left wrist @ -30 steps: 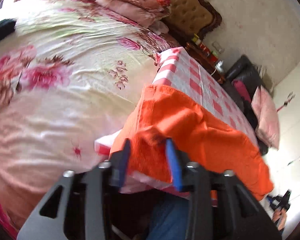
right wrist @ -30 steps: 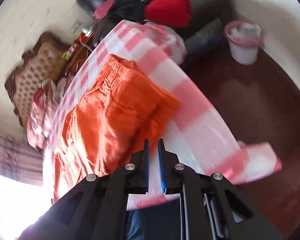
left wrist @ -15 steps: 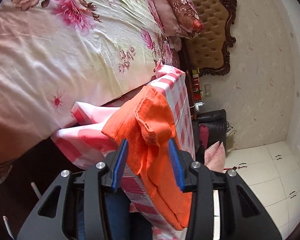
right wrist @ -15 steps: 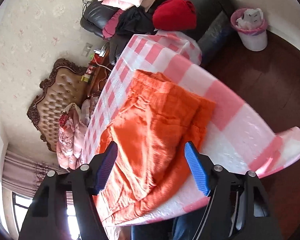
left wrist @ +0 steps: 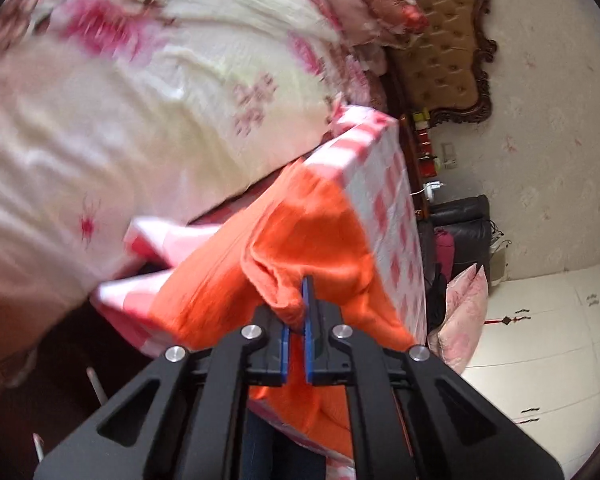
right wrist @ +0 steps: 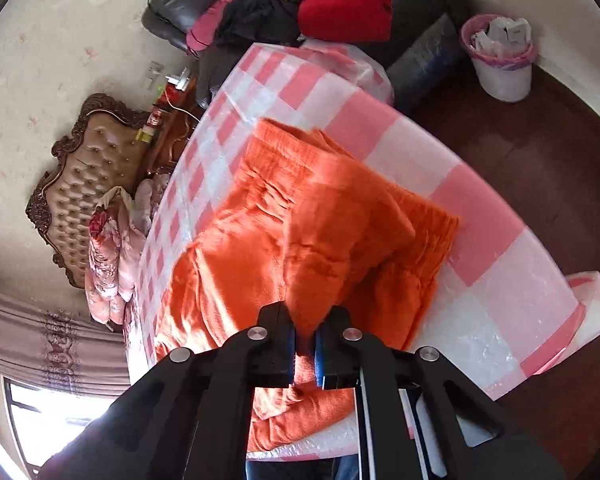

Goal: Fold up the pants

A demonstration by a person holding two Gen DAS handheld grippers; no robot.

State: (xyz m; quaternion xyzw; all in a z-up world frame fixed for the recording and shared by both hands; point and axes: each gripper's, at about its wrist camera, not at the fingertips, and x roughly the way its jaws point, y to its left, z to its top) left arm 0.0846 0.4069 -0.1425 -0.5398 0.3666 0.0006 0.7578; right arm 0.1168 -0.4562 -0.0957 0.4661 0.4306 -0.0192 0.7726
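Orange pants [left wrist: 300, 240] are pinched in both left tongs [left wrist: 298, 308] and closing right tongs [right wrist: 305, 340].

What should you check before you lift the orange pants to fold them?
1. Left gripper pinching the orange pants: ok, its jaws are shut on a raised fold of cloth.
2. Right gripper pinching the pants: ok, its jaws are closing and orange cloth sits between them.
3. Pants resting on the checked tablecloth: ok, though the near edge droops over the table's side.
4. Cloth lying flat: not ok, it is bunched and wrinkled.
5. Room on the tablecloth past the pants to fold onto: ok, bare checks show there.
6. Both grips on matching corners: cannot tell, the pants' edges are hidden in the folds.
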